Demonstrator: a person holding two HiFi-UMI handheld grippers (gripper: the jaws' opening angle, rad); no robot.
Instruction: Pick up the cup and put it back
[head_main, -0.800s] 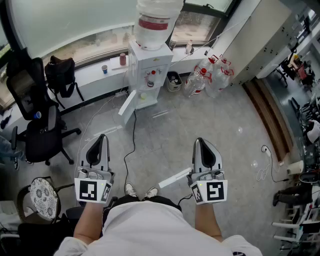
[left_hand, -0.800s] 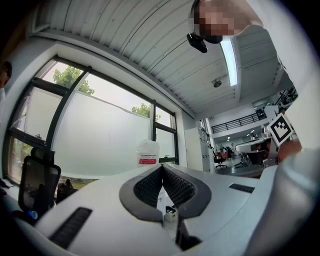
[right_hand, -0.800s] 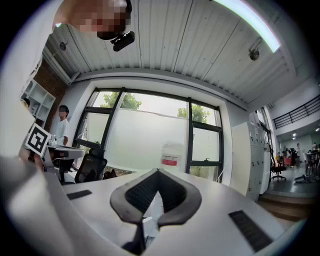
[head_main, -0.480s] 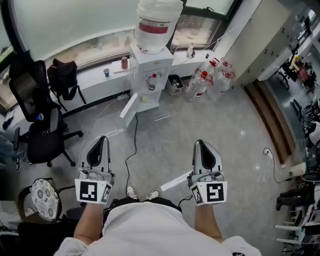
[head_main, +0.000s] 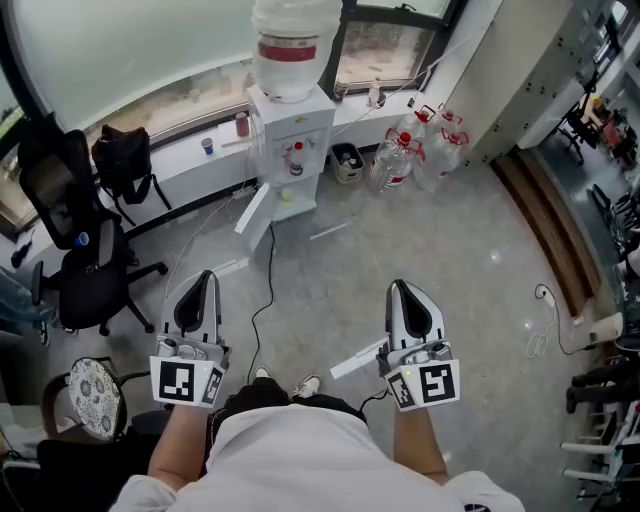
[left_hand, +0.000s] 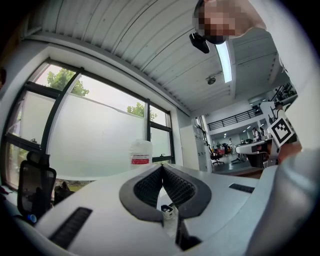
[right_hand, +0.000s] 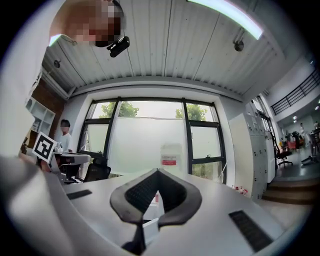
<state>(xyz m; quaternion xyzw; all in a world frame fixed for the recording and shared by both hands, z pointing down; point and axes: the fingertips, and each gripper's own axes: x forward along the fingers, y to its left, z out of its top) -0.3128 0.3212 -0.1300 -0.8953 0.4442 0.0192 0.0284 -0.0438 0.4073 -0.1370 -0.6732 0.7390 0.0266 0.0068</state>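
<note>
Cup (head_main: 241, 124), a small dark red one, stands upright on the window ledge (head_main: 170, 152), just left of the water dispenser (head_main: 290, 130). A smaller blue cup (head_main: 207, 145) stands near it, and I cannot tell which of the two is meant. Both lie well ahead across the floor (head_main: 330, 280), far out of reach. The left tongs (head_main: 206, 274) and the right tongs (head_main: 399, 284) are held at waist level pointing forward, each pressed narrow with nothing between. The ledge is almost straight ahead of the left tongs and well off to the left of the right ones, so the left hand looks nearer. A walk forward seems needed first.
</note>
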